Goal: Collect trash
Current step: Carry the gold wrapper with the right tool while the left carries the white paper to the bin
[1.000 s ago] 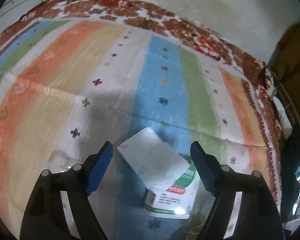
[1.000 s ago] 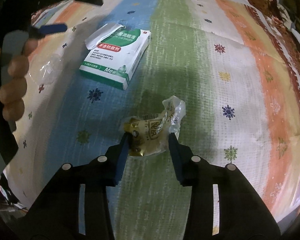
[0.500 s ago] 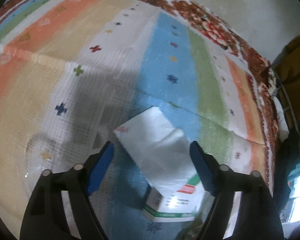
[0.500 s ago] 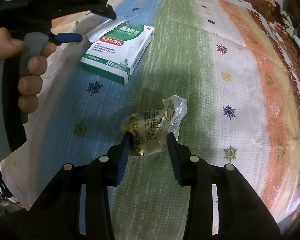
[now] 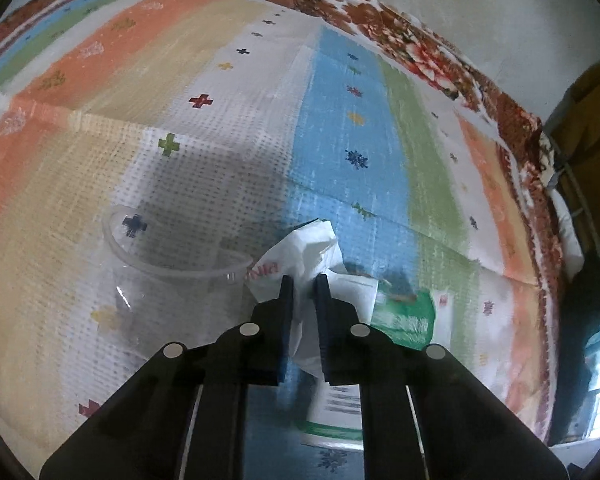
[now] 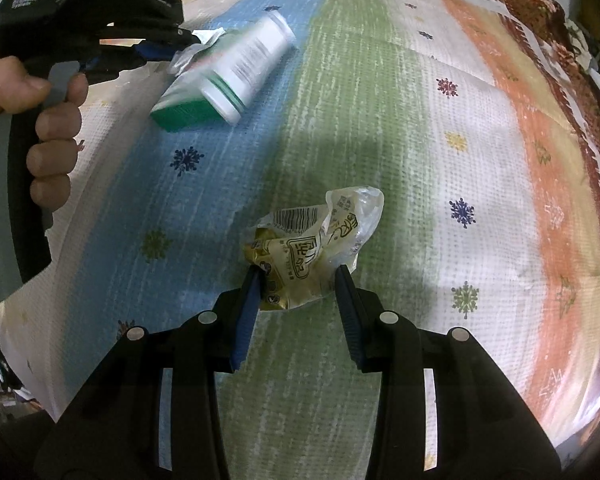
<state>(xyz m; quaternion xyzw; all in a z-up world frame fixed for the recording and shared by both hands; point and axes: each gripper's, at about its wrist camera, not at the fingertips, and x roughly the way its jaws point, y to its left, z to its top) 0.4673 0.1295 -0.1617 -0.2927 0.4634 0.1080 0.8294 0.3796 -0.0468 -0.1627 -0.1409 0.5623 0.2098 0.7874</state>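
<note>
Over the near left of the striped, snowflake-printed bedcover (image 5: pixel 340 152), a clear plastic cup (image 5: pixel 168 280) lies on its side on the white and tan bands, its rim just beside the crumpled white paper flap (image 5: pixel 312 248) of a green-and-white cardboard carton (image 5: pixel 404 316). The left gripper (image 5: pixel 302 280) has its jaws nearly together, pinched on that flap, and the carton hangs tilted from it; in the right wrist view the carton (image 6: pixel 220 80) is blurred and looks raised at its far end, though whether it is clear of the cover cannot be told. The person's left hand (image 6: pixel 40 128) wraps the handle at the left edge of that view.

To the right, on the green band, the right gripper (image 6: pixel 298 276) holds a crinkled yellow and clear plastic snack wrapper (image 6: pixel 312 248) between jaws set a moderate way apart, both blue pads pressing its sides. The wrapper sits well apart from the carton.

Open cover stretches to the far side and right of both pieces: blue, green, white and orange bands with only creases across them. A red-brown floral border (image 5: pixel 420 48) marks the far and right edges of the bed, with a pale wall (image 5: pixel 500 12) just behind it. Dark, cluttered furniture (image 5: pixel 588 128) crowds the right edge.
</note>
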